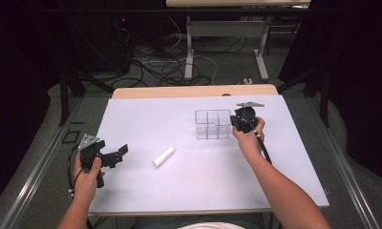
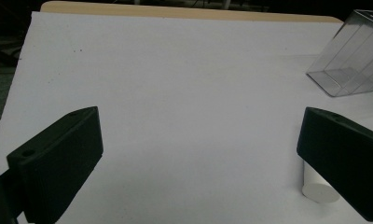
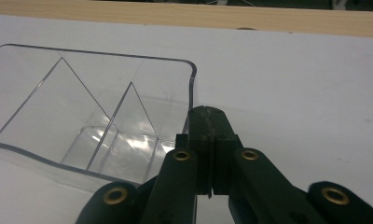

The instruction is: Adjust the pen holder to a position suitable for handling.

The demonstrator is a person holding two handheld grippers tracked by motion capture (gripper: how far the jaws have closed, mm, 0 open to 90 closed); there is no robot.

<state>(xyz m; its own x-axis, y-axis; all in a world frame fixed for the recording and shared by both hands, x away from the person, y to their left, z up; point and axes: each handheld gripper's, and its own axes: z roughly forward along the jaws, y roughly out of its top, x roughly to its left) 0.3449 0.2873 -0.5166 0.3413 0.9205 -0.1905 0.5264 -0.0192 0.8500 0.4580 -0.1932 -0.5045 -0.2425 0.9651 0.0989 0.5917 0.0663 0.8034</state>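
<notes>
Clear plastic organizer (image 1: pixel 212 124): divided box standing on the white-covered table (image 1: pixel 179 181), right of centre.
Right gripper (image 3: pixel 209 122): jaws pressed together at the organizer's near wall; whether they pinch it, I cannot tell.
Left gripper (image 1: pixel 121 151): jaws wide apart, holding nothing, at the table's left edge.
White cylinder (image 1: pixel 164 156): lying mid-table, between the grippers.

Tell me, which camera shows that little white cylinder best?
The high view: the white cylinder lies whole on the table. The left gripper view catches just its end behind a jaw. The right gripper view faces the clear organizer.
</notes>
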